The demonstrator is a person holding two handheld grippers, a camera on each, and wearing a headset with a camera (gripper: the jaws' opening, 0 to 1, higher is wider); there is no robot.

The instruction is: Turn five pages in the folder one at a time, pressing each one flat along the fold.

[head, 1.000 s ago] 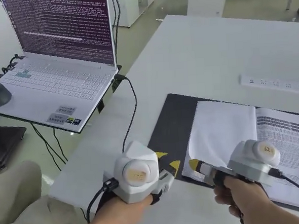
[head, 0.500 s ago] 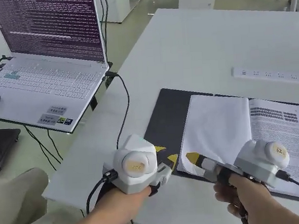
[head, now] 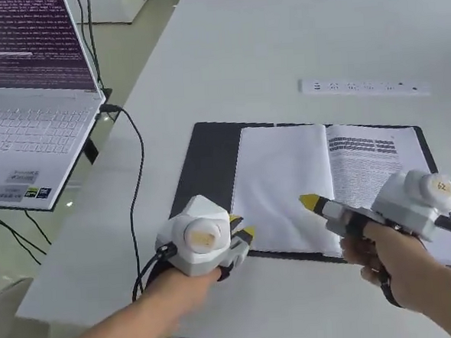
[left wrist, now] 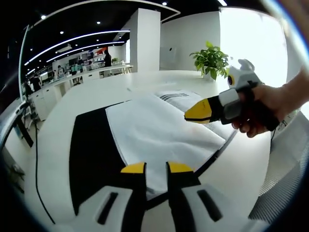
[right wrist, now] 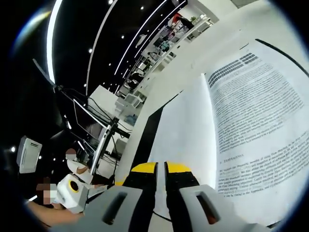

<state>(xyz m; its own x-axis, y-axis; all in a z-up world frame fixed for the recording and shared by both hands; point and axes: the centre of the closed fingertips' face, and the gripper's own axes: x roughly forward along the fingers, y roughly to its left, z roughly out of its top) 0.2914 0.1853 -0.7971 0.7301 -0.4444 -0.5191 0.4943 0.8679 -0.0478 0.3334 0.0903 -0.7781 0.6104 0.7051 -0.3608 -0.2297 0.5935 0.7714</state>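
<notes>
The folder lies open on the white table, its black cover showing at the left. A blank white page is on the left and a printed page on the right; both lie flat. My right gripper is shut and empty, hovering over the blank page's near part, close to the fold. It also shows in the left gripper view, and its own view looks along the fold. My left gripper waits at the folder's near left edge, jaws a narrow gap apart, holding nothing.
An open laptop stands on a lower stand to the left, with a black cable running down the table's left side. A white power strip lies beyond the folder. The table's near edge is just below both hands.
The head camera has swung right and down. My right gripper has moved from the blank page's near left corner in over the page towards the fold. The left gripper stays by the folder's edge.
</notes>
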